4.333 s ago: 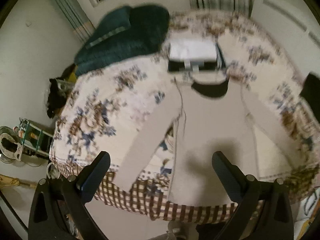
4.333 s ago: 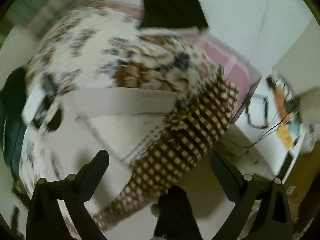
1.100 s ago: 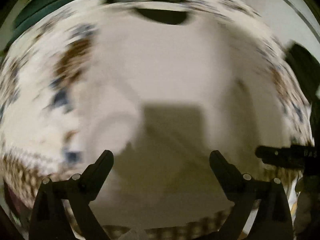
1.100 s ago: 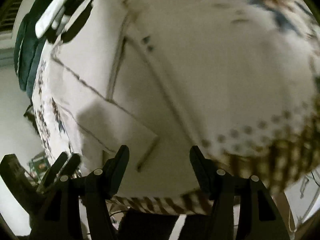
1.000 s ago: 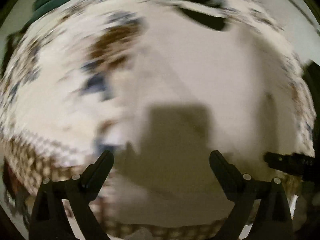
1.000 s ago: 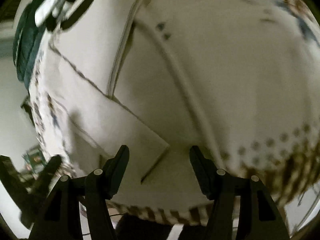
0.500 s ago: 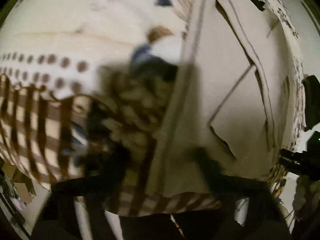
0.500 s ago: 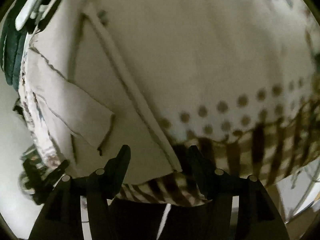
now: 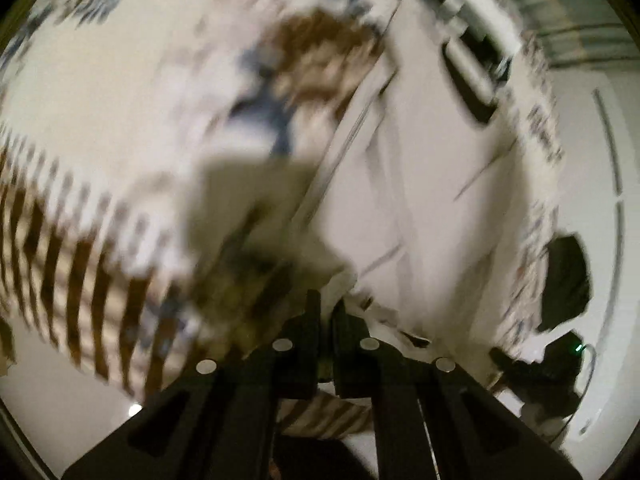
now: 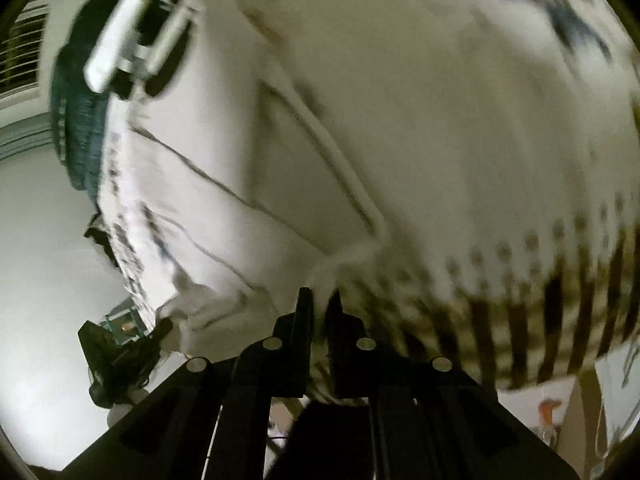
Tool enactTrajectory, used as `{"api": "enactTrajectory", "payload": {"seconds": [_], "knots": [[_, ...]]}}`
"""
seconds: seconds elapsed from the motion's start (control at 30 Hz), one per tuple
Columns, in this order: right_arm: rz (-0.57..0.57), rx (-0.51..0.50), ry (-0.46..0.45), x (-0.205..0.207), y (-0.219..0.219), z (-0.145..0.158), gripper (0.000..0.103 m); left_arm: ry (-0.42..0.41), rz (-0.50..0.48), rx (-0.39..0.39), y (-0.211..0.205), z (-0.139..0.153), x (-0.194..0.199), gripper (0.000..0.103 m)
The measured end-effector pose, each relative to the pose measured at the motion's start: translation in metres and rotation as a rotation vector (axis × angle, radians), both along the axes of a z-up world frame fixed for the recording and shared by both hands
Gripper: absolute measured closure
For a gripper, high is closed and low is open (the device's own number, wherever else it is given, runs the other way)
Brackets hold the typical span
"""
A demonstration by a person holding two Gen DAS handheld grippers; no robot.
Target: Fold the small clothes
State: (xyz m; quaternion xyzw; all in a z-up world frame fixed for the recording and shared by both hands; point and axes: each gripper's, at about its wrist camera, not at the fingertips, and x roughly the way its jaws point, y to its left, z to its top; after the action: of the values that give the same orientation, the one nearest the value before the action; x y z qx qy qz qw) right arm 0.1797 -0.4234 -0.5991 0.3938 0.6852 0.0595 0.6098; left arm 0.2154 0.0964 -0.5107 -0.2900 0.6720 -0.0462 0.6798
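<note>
A beige long-sleeved shirt [image 9: 420,184] lies flat on a floral bedspread, both sleeves folded across its body; it also shows in the right wrist view [image 10: 224,184]. My left gripper [image 9: 329,308] is shut on the shirt's hem at its left bottom corner. My right gripper [image 10: 319,300] is shut on the hem at the right bottom corner, where the cloth bunches up. The left gripper also appears at the left of the right wrist view [image 10: 160,326], and the right gripper at the right of the left wrist view [image 9: 504,354]. Both frames are motion-blurred.
The bedspread [image 10: 480,128] has a brown checked border [image 9: 80,264] hanging over the bed's front edge. A folded white and black garment [image 9: 464,36] lies beyond the shirt's collar. A dark teal blanket [image 10: 76,128] is at the bed's far side. A black item [image 9: 564,280] lies at the bed's right.
Both grippers were open half a second ago and have closed on the shirt's bottom hem corners. The hem cloth now bunches at the fingertips.
</note>
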Motion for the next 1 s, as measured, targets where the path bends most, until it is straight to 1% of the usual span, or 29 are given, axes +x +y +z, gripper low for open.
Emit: {"api": "enactTrajectory", "payload": {"seconds": [0.03, 0.07, 0.1, 0.17, 0.2, 0.23, 0.27, 0.3, 0.33, 0.37, 0.4, 0.43, 0.47, 0.53, 0.6, 0.67, 0.7, 0.73, 0.77, 0.8, 0.83, 0.87, 0.93, 1.0], "knots": [[0.000, -0.004, -0.026, 0.009, -0.006, 0.008, 0.096, -0.018, 0.011, -0.008, 0.000, 0.001, 0.016, 0.101], [0.008, -0.013, -0.064, 0.027, 0.007, 0.017, 0.096, -0.044, 0.021, -0.004, -0.001, 0.003, 0.034, 0.101], [0.014, -0.030, -0.091, 0.041, -0.003, 0.022, 0.096, -0.065, 0.025, -0.001, -0.004, 0.000, 0.055, 0.100], [0.007, -0.066, -0.160, 0.076, -0.020, 0.030, 0.096, -0.086, 0.047, -0.004, -0.003, -0.015, 0.090, 0.098], [-0.005, -0.072, -0.173, 0.088, -0.031, 0.030, 0.096, -0.092, 0.064, -0.019, -0.007, -0.026, 0.106, 0.098], [-0.041, -0.069, -0.177, 0.101, -0.042, 0.025, 0.094, -0.088, 0.079, -0.031, -0.008, -0.037, 0.122, 0.095], [-0.066, -0.064, -0.173, 0.116, -0.036, 0.020, 0.092, -0.076, 0.095, -0.039, -0.004, -0.043, 0.130, 0.091], [-0.073, -0.059, -0.166, 0.124, -0.042, 0.015, 0.081, -0.071, 0.124, -0.068, 0.002, -0.048, 0.136, 0.089], [-0.072, -0.066, -0.156, 0.141, -0.026, 0.011, 0.072, -0.082, 0.159, -0.095, 0.011, -0.049, 0.138, 0.082], [-0.068, -0.085, -0.160, 0.143, -0.028, 0.012, 0.055, -0.100, 0.183, -0.101, 0.019, -0.046, 0.136, 0.070], [-0.060, -0.120, -0.176, 0.135, -0.039, 0.017, 0.046, -0.116, 0.204, -0.103, 0.026, -0.043, 0.134, 0.059], [-0.043, -0.162, -0.185, 0.132, -0.037, 0.021, 0.045, -0.126, 0.225, -0.100, 0.029, -0.040, 0.136, 0.039], [-0.033, -0.187, -0.189, 0.128, -0.043, 0.024, 0.045, -0.138, 0.252, -0.083, 0.035, -0.038, 0.128, 0.037], [-0.019, -0.212, -0.177, 0.132, -0.029, 0.016, 0.045, -0.142, 0.239, -0.061, 0.035, -0.039, 0.127, 0.037], [-0.001, -0.218, -0.168, 0.129, -0.034, 0.008, 0.045, -0.125, 0.177, 0.002, 0.020, -0.045, 0.134, 0.037], [-0.001, -0.230, -0.160, 0.145, -0.019, -0.004, 0.045, -0.135, 0.096, 0.039, -0.002, -0.052, 0.147, 0.037], [0.000, -0.233, -0.159, 0.156, -0.013, -0.011, 0.045, -0.141, 0.056, 0.066, -0.011, -0.055, 0.152, 0.038], [0.001, -0.235, -0.158, 0.163, -0.009, -0.017, 0.046, -0.152, 0.032, 0.089, -0.019, -0.058, 0.157, 0.042], [0.000, -0.230, -0.157, 0.170, -0.006, -0.022, 0.060, -0.164, 0.013, 0.105, -0.023, -0.061, 0.160, 0.052], [-0.002, -0.232, -0.161, 0.176, -0.002, -0.027, 0.094, -0.164, -0.011, 0.117, -0.029, -0.067, 0.165, 0.091], [0.006, -0.264, -0.152, 0.182, 0.001, -0.031, 0.100, -0.147, -0.025, 0.110, -0.031, -0.074, 0.170, 0.099], [0.013, -0.309, -0.133, 0.186, 0.000, -0.037, 0.100, -0.147, -0.029, 0.109, -0.031, -0.078, 0.173, 0.099], [0.026, -0.323, -0.102, 0.190, 0.001, -0.047, 0.100, -0.146, -0.050, 0.118, -0.032, -0.080, 0.177, 0.099], [0.049, -0.337, -0.096, 0.192, 0.005, -0.048, 0.100, -0.144, -0.072, 0.121, -0.032, -0.076, 0.178, 0.099]]}}
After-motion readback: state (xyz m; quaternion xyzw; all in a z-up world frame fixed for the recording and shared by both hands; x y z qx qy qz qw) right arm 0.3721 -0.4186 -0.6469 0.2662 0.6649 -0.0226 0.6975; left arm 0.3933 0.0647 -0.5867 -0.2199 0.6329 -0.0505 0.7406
